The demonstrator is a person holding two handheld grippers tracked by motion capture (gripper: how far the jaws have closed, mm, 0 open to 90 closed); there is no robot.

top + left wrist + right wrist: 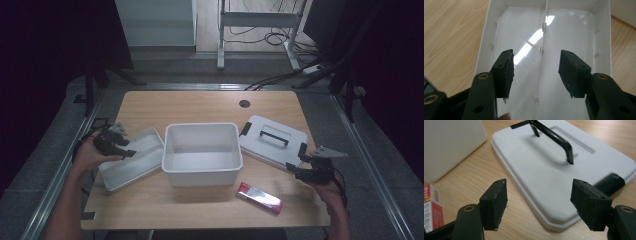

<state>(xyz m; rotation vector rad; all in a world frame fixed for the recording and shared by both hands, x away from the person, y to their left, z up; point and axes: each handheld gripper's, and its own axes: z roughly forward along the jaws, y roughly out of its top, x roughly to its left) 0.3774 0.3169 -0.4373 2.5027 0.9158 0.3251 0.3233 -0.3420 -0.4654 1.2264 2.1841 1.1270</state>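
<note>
— Tray (pixel 131 159) first: where does it lie?
— On the wooden table (pixel 200 105), touching the left side of the white bin (pixel 202 152). It is shallow, white, with a thin divider down its middle. The left gripper (pixel 536 72) hangs over it, jaws spread apart with nothing between them.
— And the lid (pixel 272 141)?
— Flat on the table right of the bin, black handle (pixel 554 138) up. The right gripper (pixel 537 203) hovers at its near corner, jaws wide and holding nothing. A red packet (pixel 259 198) lies in front of the bin.
</note>
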